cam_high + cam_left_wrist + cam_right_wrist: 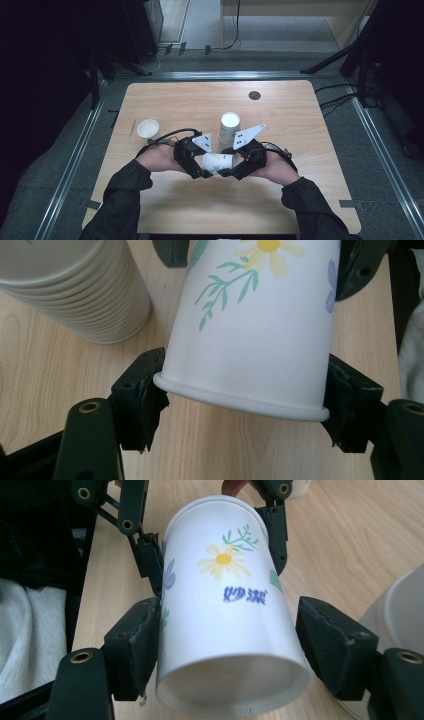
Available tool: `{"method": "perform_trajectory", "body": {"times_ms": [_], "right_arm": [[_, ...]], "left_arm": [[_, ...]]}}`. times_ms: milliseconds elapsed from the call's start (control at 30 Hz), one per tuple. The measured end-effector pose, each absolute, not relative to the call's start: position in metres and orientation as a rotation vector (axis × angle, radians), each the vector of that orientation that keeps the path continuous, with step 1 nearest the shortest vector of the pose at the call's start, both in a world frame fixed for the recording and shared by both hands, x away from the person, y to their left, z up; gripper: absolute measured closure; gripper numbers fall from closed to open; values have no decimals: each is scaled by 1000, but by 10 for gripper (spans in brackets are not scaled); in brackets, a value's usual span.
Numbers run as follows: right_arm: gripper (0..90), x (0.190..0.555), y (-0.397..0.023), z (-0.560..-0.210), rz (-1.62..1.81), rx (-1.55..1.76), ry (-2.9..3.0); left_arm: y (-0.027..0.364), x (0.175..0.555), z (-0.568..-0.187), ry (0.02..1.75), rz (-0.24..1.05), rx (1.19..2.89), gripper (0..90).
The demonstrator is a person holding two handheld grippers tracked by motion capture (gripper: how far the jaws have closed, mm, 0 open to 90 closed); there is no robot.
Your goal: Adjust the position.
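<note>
A flowered paper cup (218,162) is held on its side just above the table (300,110) between the two grippers. The left gripper (204,173) is clamped on its rim end. The right gripper (226,173) straddles its base end, one pad touching, the other just clear; a stack of cups (229,128) stands just behind.

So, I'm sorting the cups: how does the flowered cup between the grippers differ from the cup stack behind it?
The flowered cup lies on its side, off the table; the cup stack stands on it.
The flowered cup is a single cup with a daisy, leaves and blue writing; the cup stack is many nested cups whose sides look plain.
Both are white paper.
</note>
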State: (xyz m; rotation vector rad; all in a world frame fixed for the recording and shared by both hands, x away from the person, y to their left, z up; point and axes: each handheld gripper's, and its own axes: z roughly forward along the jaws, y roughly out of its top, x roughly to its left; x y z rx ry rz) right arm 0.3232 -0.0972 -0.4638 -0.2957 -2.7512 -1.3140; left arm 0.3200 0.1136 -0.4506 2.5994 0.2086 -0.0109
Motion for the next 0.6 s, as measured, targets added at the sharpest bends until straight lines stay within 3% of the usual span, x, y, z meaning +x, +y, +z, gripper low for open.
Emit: {"method": "perform_trajectory", "body": {"times_ms": [400,600], "right_arm": [[345,323,-95,-466,-1282,-283,-2753],[343,321,-94,-466,-1275,-276,-2755]], "left_arm": [[112,320,-452,215,-13,2601,279],[113,321,-454,233,-57,2581,232]]}}
